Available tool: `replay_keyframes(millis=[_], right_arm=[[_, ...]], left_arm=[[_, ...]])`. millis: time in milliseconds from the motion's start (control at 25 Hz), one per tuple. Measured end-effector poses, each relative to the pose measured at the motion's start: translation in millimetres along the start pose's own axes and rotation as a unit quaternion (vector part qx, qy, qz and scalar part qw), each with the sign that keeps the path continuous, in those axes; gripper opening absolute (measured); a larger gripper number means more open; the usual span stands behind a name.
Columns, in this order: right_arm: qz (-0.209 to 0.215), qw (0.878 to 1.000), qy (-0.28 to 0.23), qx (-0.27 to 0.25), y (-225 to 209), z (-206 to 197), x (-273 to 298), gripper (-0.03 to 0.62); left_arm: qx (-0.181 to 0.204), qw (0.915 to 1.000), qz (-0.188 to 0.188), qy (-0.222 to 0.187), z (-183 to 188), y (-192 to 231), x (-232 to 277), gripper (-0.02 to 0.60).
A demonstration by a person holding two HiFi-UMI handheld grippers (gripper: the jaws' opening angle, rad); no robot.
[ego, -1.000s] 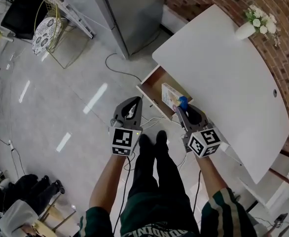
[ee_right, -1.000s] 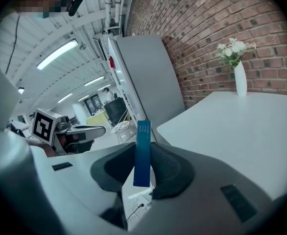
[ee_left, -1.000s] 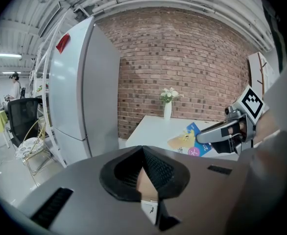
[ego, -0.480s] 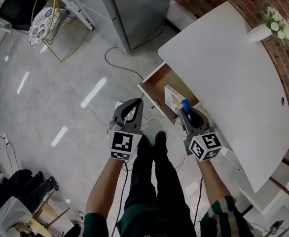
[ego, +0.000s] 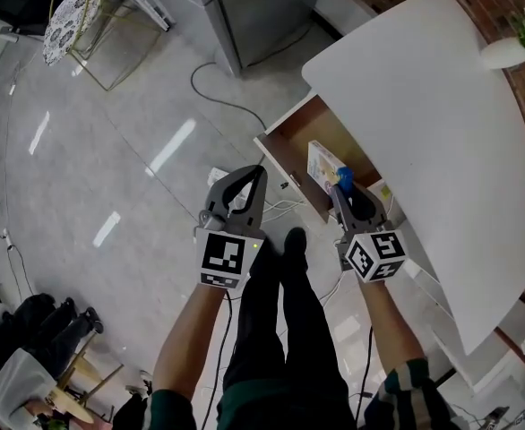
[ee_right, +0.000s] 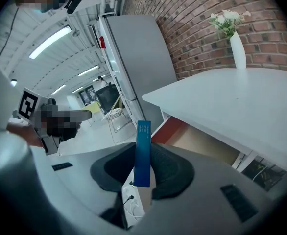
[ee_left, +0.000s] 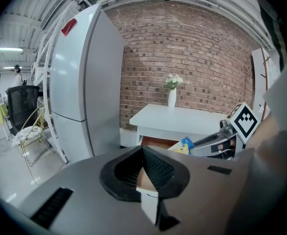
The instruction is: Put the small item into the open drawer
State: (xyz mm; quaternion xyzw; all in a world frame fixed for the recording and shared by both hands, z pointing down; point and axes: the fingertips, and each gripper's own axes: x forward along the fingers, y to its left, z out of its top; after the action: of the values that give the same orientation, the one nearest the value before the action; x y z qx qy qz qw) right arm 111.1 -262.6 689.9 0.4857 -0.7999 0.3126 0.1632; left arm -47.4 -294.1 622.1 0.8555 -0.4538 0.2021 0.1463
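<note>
While aloft — one item [ego: 344, 179], one drawer [ego: 319, 131]

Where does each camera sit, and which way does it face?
Head view: on the head, facing steeply down at open drawer and table; arms, legs show.
Left gripper view: on left hand-held gripper, facing fridge; shut jaws show.
Right gripper view: on right hand-held gripper, facing drawer; jaws grip small blue item.
Both gripper views share table and flower vase.

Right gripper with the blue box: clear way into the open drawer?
Probably yes. The right gripper holds the blue box by the open drawer; nothing covers it, only a carton lies inside.
</note>
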Motion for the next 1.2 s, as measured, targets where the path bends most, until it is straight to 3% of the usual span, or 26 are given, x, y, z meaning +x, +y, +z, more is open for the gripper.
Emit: replay_keyframes(millis=[240,760,1200], right_arm=[[-0.015,1.0,0.01,-0.02,-14,-16,29,0.11],[-0.035,0.999,0.007,-0.002,-44,-29,88,0.11],[-0.041,0.999,0.015,0.009,-56,-37,120,0.11]], left_arm=[[-0.015,0.9999,-0.005,0.004,-21,-1,9,0.015],[-0.056,0.9981,-0.006,0.023,-77,-1,10,0.015],[-0.068,0.9972,-0.005,0.029,-81,2,20,0.015]])
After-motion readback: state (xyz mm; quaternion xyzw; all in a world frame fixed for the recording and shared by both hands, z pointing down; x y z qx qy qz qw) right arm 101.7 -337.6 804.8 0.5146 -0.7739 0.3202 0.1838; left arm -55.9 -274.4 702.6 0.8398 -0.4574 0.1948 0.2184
